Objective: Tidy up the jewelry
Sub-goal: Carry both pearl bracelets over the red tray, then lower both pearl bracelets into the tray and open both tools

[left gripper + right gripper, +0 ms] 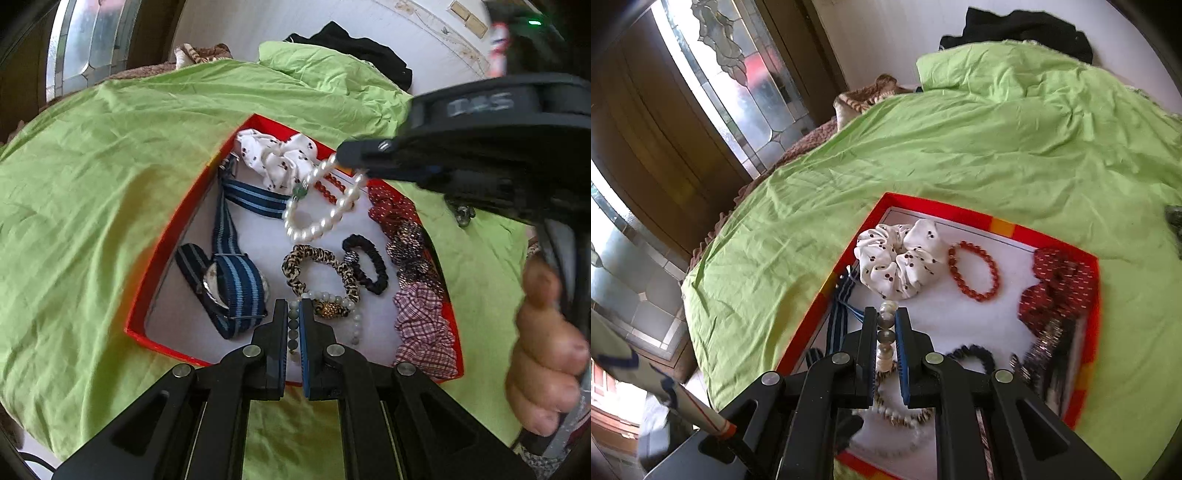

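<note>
A red box [166,346] lies on the green sheet and holds jewelry and scrunchies. At its near edge my left gripper [293,306] is shut on a pale bead bracelet [334,297] with a gold bead. From the right my right gripper [341,155] reaches over the box's far side, shut on a white pearl bracelet [317,225] that hangs below it as a loop. In the right wrist view the pearls [886,323] sit pinched between the right gripper's [886,314] fingers above the box [960,206]. A hand [543,350] grips the right tool's handle.
The box holds a blue striped watch [236,291], a white scrunchie [897,258], a red bead bracelet [973,271], a red scrunchie [1056,288], and leopard [314,266], black [365,264] and checked [421,325] scrunchies. Green sheet [923,147] surrounds it; dark clothing [1019,29] lies behind.
</note>
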Tool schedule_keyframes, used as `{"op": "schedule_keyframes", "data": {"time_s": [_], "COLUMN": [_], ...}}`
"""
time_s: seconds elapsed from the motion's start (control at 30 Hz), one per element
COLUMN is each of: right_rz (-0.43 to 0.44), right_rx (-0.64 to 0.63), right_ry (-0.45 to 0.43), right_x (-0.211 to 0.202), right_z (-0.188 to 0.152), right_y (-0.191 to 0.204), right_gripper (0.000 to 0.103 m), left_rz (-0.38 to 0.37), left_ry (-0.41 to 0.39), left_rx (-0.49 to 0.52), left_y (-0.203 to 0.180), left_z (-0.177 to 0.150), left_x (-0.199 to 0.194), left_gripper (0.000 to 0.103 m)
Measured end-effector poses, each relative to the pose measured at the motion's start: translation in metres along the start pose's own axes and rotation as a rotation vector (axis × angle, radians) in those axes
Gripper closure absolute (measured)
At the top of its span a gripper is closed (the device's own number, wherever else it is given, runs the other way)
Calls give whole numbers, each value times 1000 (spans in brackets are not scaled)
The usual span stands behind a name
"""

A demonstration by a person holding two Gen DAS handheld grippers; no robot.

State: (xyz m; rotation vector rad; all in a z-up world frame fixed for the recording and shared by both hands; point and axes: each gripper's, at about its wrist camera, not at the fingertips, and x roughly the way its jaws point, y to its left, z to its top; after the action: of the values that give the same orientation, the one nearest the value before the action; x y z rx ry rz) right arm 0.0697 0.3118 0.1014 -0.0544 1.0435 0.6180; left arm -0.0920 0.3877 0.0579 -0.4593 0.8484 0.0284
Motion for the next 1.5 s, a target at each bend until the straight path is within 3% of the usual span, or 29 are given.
{"op": "schedule_keyframes", "data": {"time_s": [0.23, 0.5, 1.23, 1.5], "right_rz": [-73, -100, -124, -145], "right_rx": [38, 73, 56, 34], "right_ry": [36, 56, 39, 27], "right_x": [25, 32, 23, 19], "right_z": [-6, -11, -15, -14], "right_y": [-29, -51, -49, -45], "right_gripper": [92, 92, 92, 92], "left_rz": [34, 51, 56, 105], "left_ry": [-51, -62, -92, -103], "left_rx": [12, 19, 48, 52], "left_y": [-2, -3, -8, -7], "left_z": [1, 3, 3, 2], "left_x": [-7, -5, -8, -9], "left_gripper": [97, 97, 97, 97]}}
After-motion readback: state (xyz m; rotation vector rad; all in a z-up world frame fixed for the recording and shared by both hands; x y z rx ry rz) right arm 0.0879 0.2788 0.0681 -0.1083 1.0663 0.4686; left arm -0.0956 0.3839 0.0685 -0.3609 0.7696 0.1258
